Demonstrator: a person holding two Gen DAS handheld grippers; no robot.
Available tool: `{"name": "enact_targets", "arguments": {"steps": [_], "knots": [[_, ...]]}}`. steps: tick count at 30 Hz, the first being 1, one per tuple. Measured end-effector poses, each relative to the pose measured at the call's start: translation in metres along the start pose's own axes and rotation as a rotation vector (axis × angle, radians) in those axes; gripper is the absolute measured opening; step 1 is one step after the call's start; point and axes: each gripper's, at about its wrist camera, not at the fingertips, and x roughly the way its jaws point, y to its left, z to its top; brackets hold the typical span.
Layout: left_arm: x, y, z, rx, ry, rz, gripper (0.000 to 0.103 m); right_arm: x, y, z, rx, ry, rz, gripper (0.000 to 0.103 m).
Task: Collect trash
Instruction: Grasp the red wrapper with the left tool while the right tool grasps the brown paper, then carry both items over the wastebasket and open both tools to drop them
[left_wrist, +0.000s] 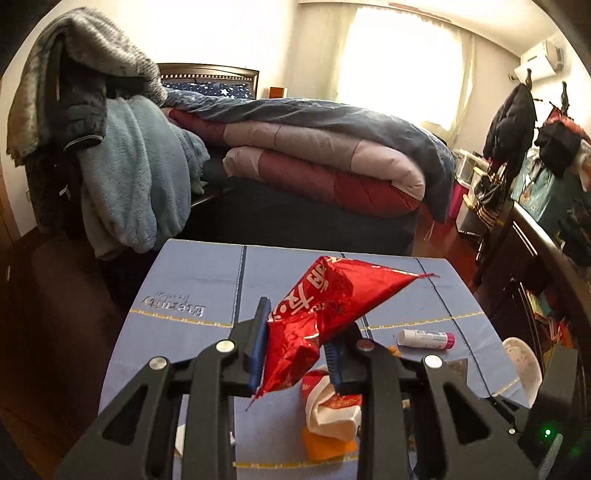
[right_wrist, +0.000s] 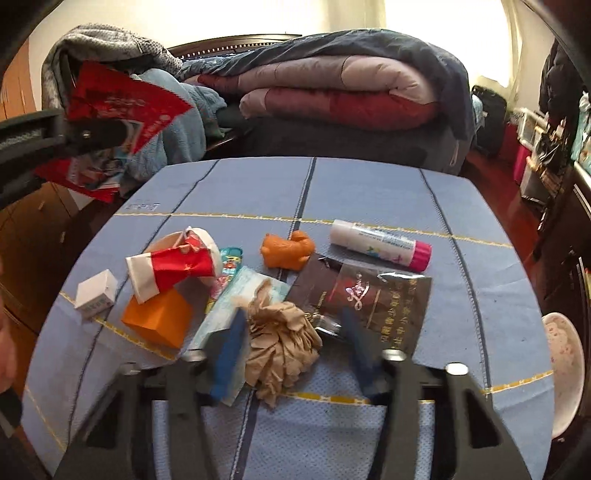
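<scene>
My left gripper (left_wrist: 295, 332) is shut on a crumpled red foil wrapper (left_wrist: 325, 295) and holds it above the blue-cloth table (left_wrist: 192, 295). It also shows at the upper left of the right wrist view (right_wrist: 122, 103). My right gripper (right_wrist: 291, 332) is open, low over the table, its fingers on either side of a crumpled tan paper wad (right_wrist: 280, 339). A dark foil packet (right_wrist: 373, 299) lies by its right finger and a pale blue wrapper (right_wrist: 236, 306) by its left. A red-and-white paper cup (right_wrist: 173, 269) lies on its side further left.
An orange box (right_wrist: 155, 321), a small white box (right_wrist: 96, 291), an orange toy (right_wrist: 288, 251) and a white stick with a pink cap (right_wrist: 380, 243) lie on the table. A white bowl-like rim (right_wrist: 565, 373) sits off its right edge. A bed with folded quilts (right_wrist: 332, 92) stands behind.
</scene>
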Motion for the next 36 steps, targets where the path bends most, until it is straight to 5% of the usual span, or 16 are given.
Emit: {"name": "enact_targets", "arguments": {"steps": [4,18,36], "knots": [[-0.007,0.008,-0.001,-0.022,-0.006,0.010,0.028,-0.009,-0.005,-0.001,0.004,-0.012,0.010,0.019],[-0.048,-0.018,-0.001,0.002,-0.048,-0.011,0.028,-0.067,-0.030,-0.019,0.066,-0.079,0.044,0.019],[-0.074,-0.139,-0.022,0.134,-0.059,-0.203,0.028,-0.138,-0.113,-0.062,0.208,-0.154,-0.042,0.019]]}}
